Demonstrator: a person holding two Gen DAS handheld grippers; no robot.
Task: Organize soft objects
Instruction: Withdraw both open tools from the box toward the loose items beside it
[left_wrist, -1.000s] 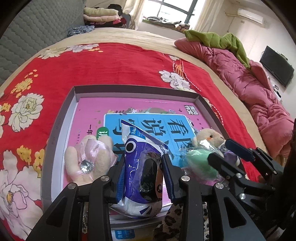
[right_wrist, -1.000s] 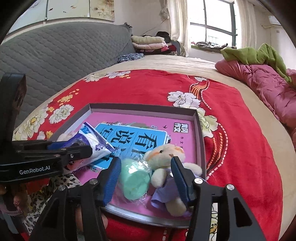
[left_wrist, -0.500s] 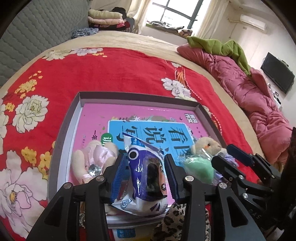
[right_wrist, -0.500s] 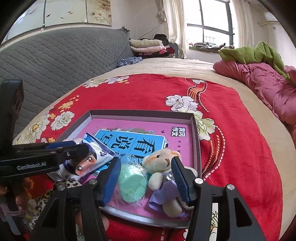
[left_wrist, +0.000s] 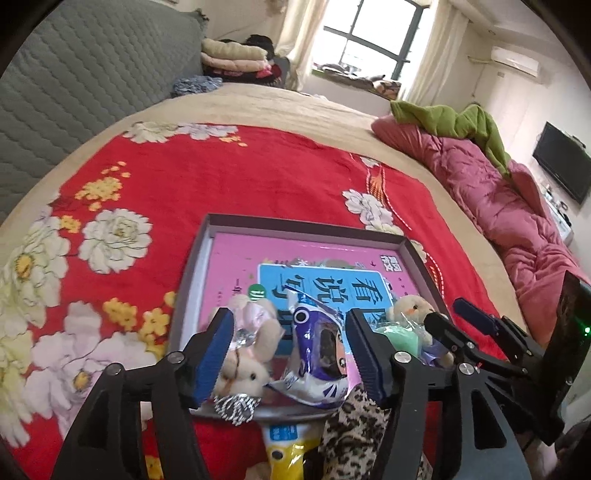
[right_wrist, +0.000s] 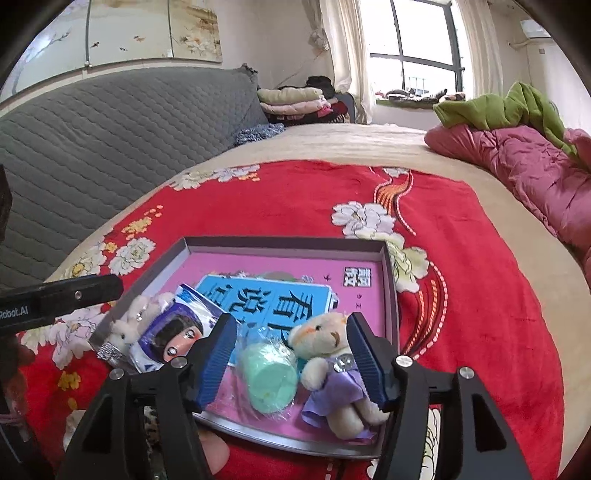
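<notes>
Soft toys and packets are lying in the tray (left_wrist: 417, 251) on the red blanket (left_wrist: 221, 177). Left gripper (left_wrist: 291, 350) is opening its jaws wide, and the purple doll packet (left_wrist: 319, 354) is sitting loose between them with gaps on both sides, so nothing is being squeezed. Beside that packet, the pink bunny (left_wrist: 247, 354) is lying just in front of the left pad. Right gripper (right_wrist: 291, 360) is opening its jaws too, and the green squishy ball (right_wrist: 269, 376) in its clear wrap and the little bear (right_wrist: 328, 365) in the purple dress are lying between them, with no pad pressing on either. All of these are looking light and squashy, so they are probably not going to break. Shiny wrap may be slipping, so taking hold around the fat middle looks safest, and the bear by its tummy.
</notes>
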